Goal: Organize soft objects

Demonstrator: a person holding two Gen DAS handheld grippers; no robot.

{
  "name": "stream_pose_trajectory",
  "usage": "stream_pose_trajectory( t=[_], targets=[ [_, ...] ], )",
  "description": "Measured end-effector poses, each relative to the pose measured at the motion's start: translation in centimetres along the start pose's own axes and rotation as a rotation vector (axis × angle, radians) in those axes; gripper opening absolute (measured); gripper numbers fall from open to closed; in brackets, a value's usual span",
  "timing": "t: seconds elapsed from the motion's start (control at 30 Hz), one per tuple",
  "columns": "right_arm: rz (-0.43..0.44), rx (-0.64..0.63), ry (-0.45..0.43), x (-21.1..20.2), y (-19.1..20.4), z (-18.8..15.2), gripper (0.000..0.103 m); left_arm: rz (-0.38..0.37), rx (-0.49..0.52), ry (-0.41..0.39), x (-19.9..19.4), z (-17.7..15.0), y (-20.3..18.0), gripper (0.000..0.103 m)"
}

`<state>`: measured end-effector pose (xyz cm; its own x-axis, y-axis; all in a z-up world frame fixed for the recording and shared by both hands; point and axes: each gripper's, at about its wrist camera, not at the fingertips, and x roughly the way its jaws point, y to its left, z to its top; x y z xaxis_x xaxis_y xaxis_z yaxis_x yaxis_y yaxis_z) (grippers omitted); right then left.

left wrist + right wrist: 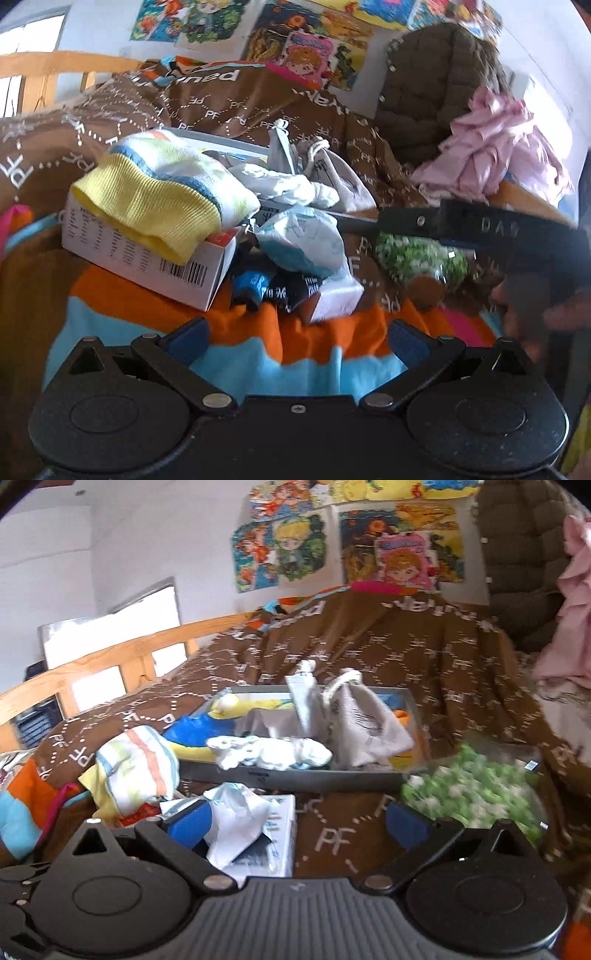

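My left gripper (297,339) is open over orange and light-blue cloth, with nothing between its blue pads (188,339). Ahead of it a yellow-cuffed striped sock (155,199) lies on a white barcode box (147,266). Dark blue-and-black socks (266,288) sit beside a crumpled white wrapper (303,240). My right gripper (299,823) is open low over the brown bedspread. A white tissue box (258,838) lies by its left finger. Beyond is a grey tray (295,777) holding white socks (269,753), a grey drawstring bag (365,723) and yellow and blue items. The striped sock (136,764) lies left of the tray.
A blurred green-and-white bundle (476,786) lies right of the tray. The right tool's black housing (480,225) crosses the left wrist view, with a hand below it. Pink clothing (498,155) and a brown quilted jacket (432,85) are piled at the back right. A wooden rail (110,657) borders the bed's left side.
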<state>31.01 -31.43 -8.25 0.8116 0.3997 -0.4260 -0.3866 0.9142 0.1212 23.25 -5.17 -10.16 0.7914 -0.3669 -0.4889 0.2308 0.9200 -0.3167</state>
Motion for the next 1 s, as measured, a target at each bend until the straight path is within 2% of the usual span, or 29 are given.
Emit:
stream_pose_trajectory(
  t=[0.17, 0.3, 0.4, 0.53, 0.7, 0.87, 1.0],
  targets=[
    [0.096, -0.063, -0.004, 1.4, 1.2, 0.1, 0.101, -0.019, -0.1, -0.04, 1.2, -0.2, 1.0, 0.102],
    [0.123, -0.094, 0.019, 2.7, 1.7, 0.1, 0.098, -0.029, -0.211, -0.105, 1.6, -0.5, 1.3, 0.102],
    [0.149, -0.081, 0.017, 3.6, 1.4, 0.2, 0.096, -0.031, -0.221, -0.129, 1.9, -0.8, 1.3, 0.102],
    [0.177, -0.074, 0.028, 4.5, 1.2, 0.2, 0.088, -0.035, -0.218, -0.145, 1.9, -1.0, 1.3, 0.101],
    [0.202, -0.091, 0.055, 5.1, 1.3, -0.1, 0.077, -0.004, -0.224, -0.168, 1.7, -1.3, 1.2, 0.091],
    [0.198, -0.096, 0.073, 5.1, 1.3, -0.3, 0.064, 0.009, -0.224, -0.185, 1.4, -1.6, 0.7, 0.068],
    [0.187, -0.085, 0.081, 5.1, 1.2, -0.3, 0.059, -0.011, -0.256, -0.207, 1.6, -1.5, 0.7, 0.067]
  ],
)
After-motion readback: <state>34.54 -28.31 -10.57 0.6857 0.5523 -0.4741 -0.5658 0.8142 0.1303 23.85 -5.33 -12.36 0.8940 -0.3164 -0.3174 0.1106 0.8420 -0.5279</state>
